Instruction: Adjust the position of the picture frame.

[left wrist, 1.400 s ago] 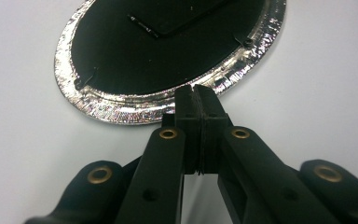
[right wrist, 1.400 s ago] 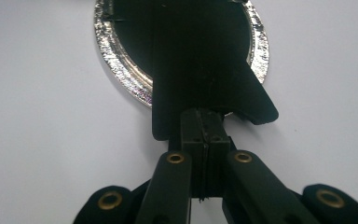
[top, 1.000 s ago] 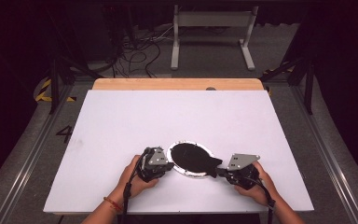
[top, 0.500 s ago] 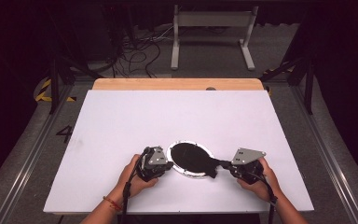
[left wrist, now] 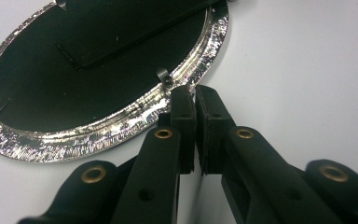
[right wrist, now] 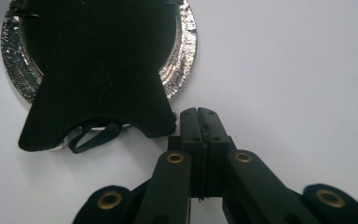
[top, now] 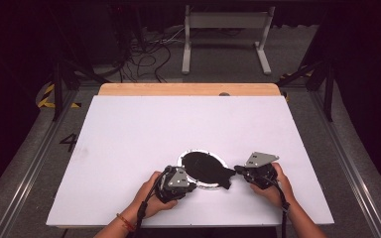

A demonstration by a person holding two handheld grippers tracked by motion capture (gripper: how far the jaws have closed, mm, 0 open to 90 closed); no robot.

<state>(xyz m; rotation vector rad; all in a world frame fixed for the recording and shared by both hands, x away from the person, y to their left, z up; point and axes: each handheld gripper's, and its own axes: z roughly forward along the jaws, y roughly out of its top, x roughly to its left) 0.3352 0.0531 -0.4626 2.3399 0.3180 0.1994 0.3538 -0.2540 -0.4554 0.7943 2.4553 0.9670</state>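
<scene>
Now, from the high view, the silver frame [top: 204, 168] lies on the white bench [top: 144, 134] at about 6 o'clock, near the front edge. Its black back faces up, and a black stand flap [top: 224, 177] sticks out at 4 o'clock. The left tongs [top: 191, 187] sit at the frame's 7 o'clock; a second ago they were farther left. The right tongs [top: 238, 170] have slid off the flap toward 3 o'clock.

Next, the left tongs view: the left tongs [left wrist: 196, 95] are almost clenched, with a thin gap and nothing inside. Their tips rest by a little metal clip [left wrist: 163, 74] on the shiny rim.

Last, the right tongs view: the right tongs [right wrist: 198, 112] are clenched tight and empty, just beside the flap [right wrist: 98, 100]. I think the left tongs will push the clip to open the back.
</scene>
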